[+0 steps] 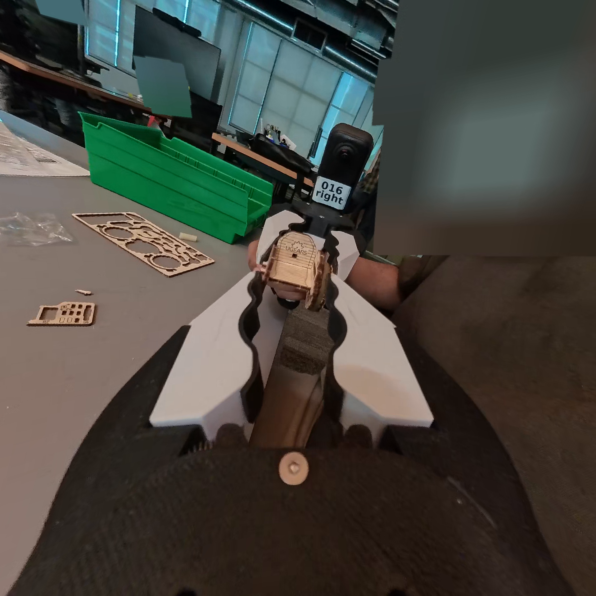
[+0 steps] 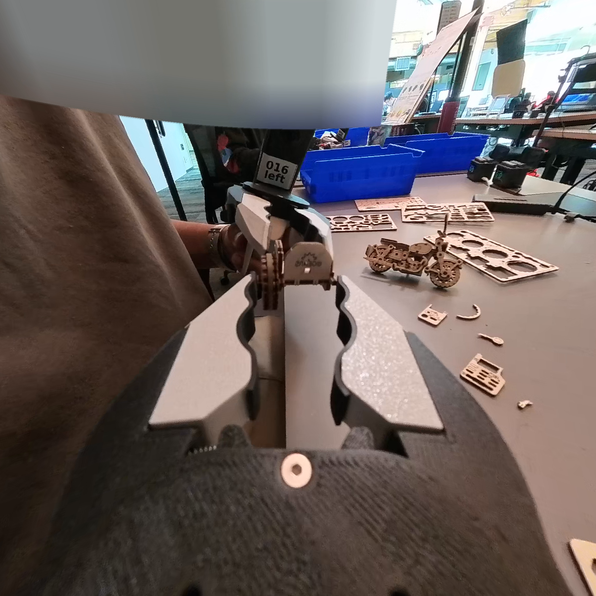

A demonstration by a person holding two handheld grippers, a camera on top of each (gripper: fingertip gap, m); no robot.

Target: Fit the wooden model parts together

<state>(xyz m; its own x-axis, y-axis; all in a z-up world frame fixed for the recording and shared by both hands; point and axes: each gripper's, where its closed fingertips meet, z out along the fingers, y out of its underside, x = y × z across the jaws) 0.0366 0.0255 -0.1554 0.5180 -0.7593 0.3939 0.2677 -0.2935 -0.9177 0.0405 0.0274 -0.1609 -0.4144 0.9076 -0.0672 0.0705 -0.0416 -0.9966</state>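
A small wooden sidecar-like sub-assembly [image 1: 290,267] with an arched panel and a wheel [image 1: 319,283] is held in the air between both grippers. My left gripper [image 1: 293,280] is shut on it, one finger at the wheel side and the other at the axle pin. My right gripper [image 2: 296,282] faces it from the opposite side and is shut on the same sub-assembly [image 2: 308,264]. Its wheel [image 2: 272,277] sits by the right gripper's left finger. A finished wooden motorcycle [image 2: 416,261] stands on the grey table [image 2: 371,306].
Punched-out wooden sheets [image 2: 490,254] [image 1: 142,242] and small loose parts [image 2: 482,374] [image 1: 64,314] lie on the table. A green bin [image 1: 174,180] and blue bins [image 2: 358,177] stand at the back. The person's brown-shirted torso [image 2: 80,258] is close on the left. Left and right tips are no more than a few centimetres apart. From the left gripper's tips to the finished wooden motorcycle [image 2: 416,261] is close to 20 cm.
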